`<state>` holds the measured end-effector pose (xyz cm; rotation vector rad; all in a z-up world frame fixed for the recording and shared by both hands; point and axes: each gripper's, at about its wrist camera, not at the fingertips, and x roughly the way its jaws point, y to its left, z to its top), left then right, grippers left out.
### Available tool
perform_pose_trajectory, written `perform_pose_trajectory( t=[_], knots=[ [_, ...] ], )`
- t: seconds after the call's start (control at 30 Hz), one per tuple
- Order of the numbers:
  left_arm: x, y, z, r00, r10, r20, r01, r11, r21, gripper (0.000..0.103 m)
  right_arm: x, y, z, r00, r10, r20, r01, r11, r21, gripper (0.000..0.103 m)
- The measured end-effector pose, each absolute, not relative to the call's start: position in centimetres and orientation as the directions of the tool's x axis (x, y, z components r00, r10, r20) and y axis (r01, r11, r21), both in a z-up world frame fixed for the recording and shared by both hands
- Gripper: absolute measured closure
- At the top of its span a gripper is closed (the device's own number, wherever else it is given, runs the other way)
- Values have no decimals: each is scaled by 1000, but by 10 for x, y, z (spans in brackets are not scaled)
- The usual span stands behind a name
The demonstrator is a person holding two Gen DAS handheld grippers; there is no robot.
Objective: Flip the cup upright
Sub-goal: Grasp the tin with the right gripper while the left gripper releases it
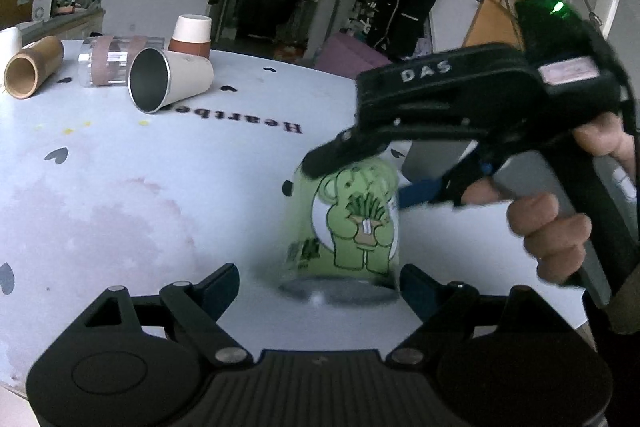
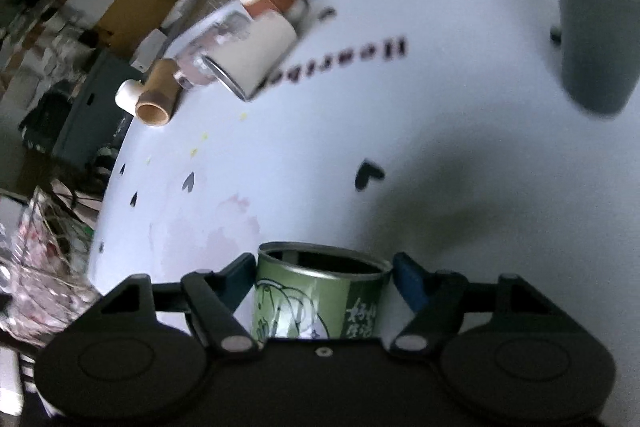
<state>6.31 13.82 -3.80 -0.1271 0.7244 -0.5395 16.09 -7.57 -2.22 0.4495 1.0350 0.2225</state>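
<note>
A green cup with a cartoon print (image 1: 352,227) is held off the white table (image 1: 140,207) by my right gripper (image 1: 360,163), which comes in from the right and clamps its closed end. The cup's open rim points down toward me and the view is blurred. In the right wrist view the green cup (image 2: 320,295) sits between the fingers of my right gripper (image 2: 324,279), open mouth facing away. My left gripper (image 1: 320,283) is open and empty just below the cup's rim.
At the table's far left lie a white cup on its side (image 1: 168,79), a clear tumbler (image 1: 108,61), a brown tube (image 1: 32,67) and an upside-down brown-and-white cup (image 1: 191,35). A grey cup (image 2: 596,35) stands at the far right in the right wrist view.
</note>
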Motion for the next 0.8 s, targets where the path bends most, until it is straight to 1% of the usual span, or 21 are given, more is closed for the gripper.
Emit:
perform_pose_trajectory(
  t=[0.07,0.13,0.2,0.27,0.47,0.6,0.8],
  knots=[
    [63,138,-39,618,-513,-596,428,855,-292,15,157,-74,-10,554,329,-765,-13,922,387,28],
    [63,139,-40,616,-513,-597,429,855,-292,15,157,-70,-1,619,234,-750,-54,965,257,28],
    [64,140,-41,616,-512,-598,428,855,-292,15,163,-67,2,663,115,-740,-48,993,111,28],
    [65,141,-42,618,-509,-599,424,857,-292,15,171,-72,2,694,43,-718,-27,999,34,28],
    [70,148,-47,616,-500,-608,403,864,-302,15,204,-95,6,759,-97,-644,66,995,-72,28],
    [73,151,-49,621,-493,-609,395,868,-300,15,224,-105,8,749,-169,-640,142,985,-94,28],
    [74,155,-49,629,-481,-611,387,875,-290,15,235,-111,2,750,-207,-629,179,978,-108,28]
  ],
)
